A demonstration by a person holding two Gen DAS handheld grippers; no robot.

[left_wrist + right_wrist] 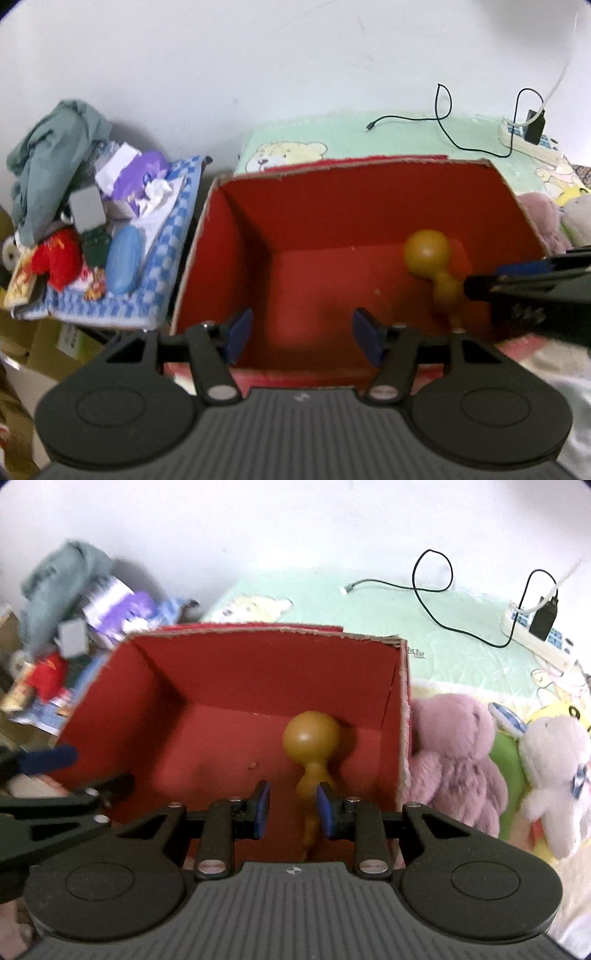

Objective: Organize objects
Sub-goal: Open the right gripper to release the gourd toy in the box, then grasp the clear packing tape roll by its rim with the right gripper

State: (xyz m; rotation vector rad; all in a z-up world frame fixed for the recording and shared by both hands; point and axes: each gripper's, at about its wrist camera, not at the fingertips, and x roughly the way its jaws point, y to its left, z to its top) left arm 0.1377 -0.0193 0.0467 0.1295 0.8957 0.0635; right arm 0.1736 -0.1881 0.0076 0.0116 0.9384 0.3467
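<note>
The brown gourd is lying in the red box, long axis running twelve to six, its neck beside the right hand-held gripper's narrowly parted pads, apparently unclamped; the left hand-held gripper is gaping half-wide, empty, at nine o'clock.

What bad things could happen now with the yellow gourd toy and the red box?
The right gripper has its pads either side of the gourd's thin neck without clearly squeezing it, so lifting may let it slip or swing. The pink plush leans right against the red box wall, so bumping the box could knock it over.
</note>
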